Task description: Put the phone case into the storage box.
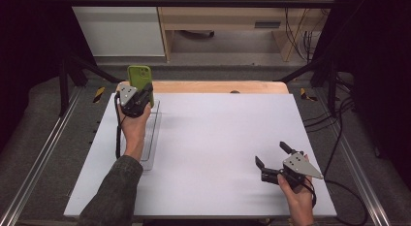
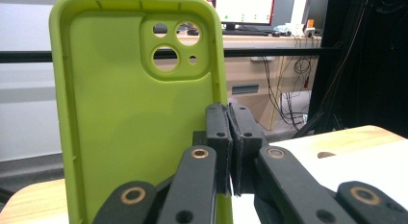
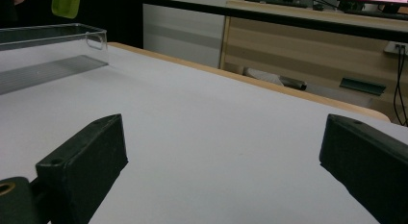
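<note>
The white mat (image 1: 213, 143) lies bare across the middle and right of the high view, so a gripper could pass freely there. At centre left a clear tray (image 1: 151, 138) stands in the way, with the left gripper (image 1: 138, 101) and its upright green case (image 1: 139, 76) above its far end.

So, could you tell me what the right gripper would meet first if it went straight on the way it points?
Probably nothing: the right gripper, jaws open, points across the bare white table; the clear tray sits off to the side.
</note>
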The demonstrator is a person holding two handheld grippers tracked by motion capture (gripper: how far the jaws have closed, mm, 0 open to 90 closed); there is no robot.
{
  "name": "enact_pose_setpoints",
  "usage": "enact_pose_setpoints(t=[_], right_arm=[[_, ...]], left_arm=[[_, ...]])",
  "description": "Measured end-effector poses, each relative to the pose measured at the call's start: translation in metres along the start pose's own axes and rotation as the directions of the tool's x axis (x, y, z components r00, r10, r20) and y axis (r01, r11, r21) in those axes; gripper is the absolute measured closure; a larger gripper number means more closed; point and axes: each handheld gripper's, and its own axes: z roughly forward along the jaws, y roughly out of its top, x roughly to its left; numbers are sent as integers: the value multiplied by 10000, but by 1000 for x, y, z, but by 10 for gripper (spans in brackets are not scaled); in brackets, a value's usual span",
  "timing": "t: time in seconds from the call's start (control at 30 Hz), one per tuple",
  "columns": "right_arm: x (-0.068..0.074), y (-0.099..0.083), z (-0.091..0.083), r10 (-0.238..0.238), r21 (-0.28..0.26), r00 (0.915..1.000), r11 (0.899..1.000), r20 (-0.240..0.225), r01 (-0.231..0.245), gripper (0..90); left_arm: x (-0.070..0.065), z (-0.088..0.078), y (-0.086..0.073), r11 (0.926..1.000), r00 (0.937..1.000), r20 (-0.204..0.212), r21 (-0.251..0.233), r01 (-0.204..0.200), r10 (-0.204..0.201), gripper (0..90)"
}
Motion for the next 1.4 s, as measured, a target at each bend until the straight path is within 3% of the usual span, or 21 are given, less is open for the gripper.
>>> enact_pose_setpoints(t=[1.4], right_arm=[[0,0,0,1,13,10000,10000,-57,-1,27]], left_arm=[[5,11,-24,9967,9998,-177,808,82,-68,872]])
